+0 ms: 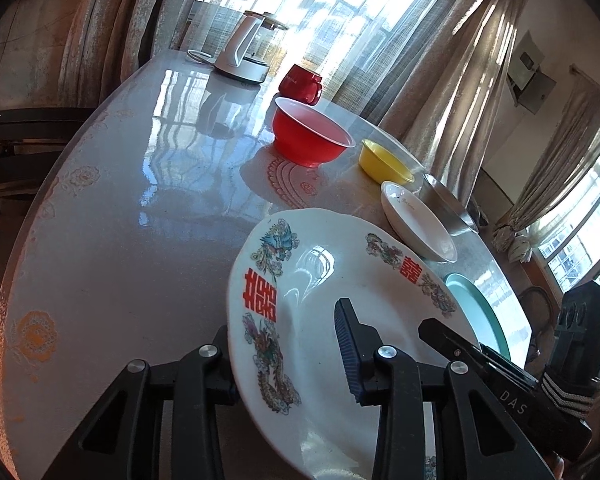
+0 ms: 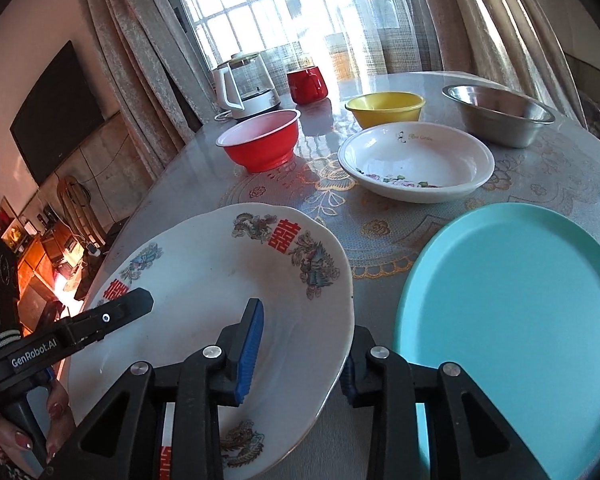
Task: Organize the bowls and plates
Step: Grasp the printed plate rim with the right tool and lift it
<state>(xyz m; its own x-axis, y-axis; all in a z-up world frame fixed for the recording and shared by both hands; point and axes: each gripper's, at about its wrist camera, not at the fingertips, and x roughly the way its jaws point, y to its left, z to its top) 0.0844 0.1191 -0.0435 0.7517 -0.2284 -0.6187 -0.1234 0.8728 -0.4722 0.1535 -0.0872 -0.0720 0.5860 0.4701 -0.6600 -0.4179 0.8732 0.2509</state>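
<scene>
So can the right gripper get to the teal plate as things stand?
Probably not yet: the right gripper is clamped on the rim of the dragon plate, as is the left gripper. The teal plate lies uncovered just beside it, so the path looks clear once freed.

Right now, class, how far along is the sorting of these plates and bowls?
Nothing looks stacked yet. In hand: the left gripper and right gripper each clamp a rim of the white dragon-patterned plate. Left on the table, all separate: the turquoise plastic plate, white floral dish, red bowl, yellow bowl and steel bowl.
</scene>
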